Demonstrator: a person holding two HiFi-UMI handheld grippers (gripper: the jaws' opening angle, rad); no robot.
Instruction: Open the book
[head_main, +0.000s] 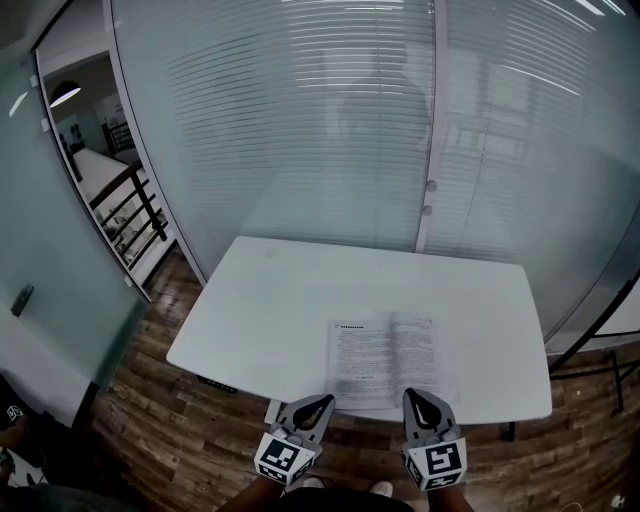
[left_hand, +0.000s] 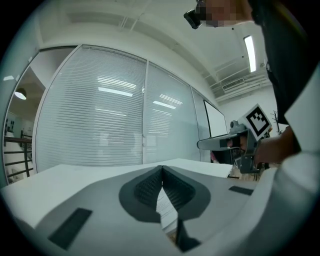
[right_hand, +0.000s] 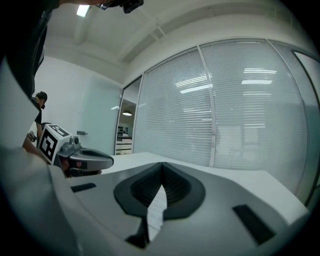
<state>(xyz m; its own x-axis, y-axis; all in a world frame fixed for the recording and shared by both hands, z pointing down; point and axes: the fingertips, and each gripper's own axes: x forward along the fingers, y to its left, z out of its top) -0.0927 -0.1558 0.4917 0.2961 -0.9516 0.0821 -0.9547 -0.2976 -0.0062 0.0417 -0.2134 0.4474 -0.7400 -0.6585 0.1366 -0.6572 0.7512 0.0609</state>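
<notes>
Open book on a white table, with two closed grippers at its near edge.

One book (head_main: 385, 360) lies open and flat, right of centre, by the front edge of the table (head_main: 260, 300). Its pages carry dense black print too small to read, and I can make out no brand anywhere. The left gripper (head_main: 318, 405) has its jaws together, tip just at the book's near left corner. The right gripper (head_main: 416, 398) is likewise closed, tip over the near edge of the right page. Whether either touches paper I cannot tell. Each gripper carries one marker cube (head_main: 285, 458) patterned in black-and-white squares. Count: one book, one table, two grippers, two cubes.
</notes>
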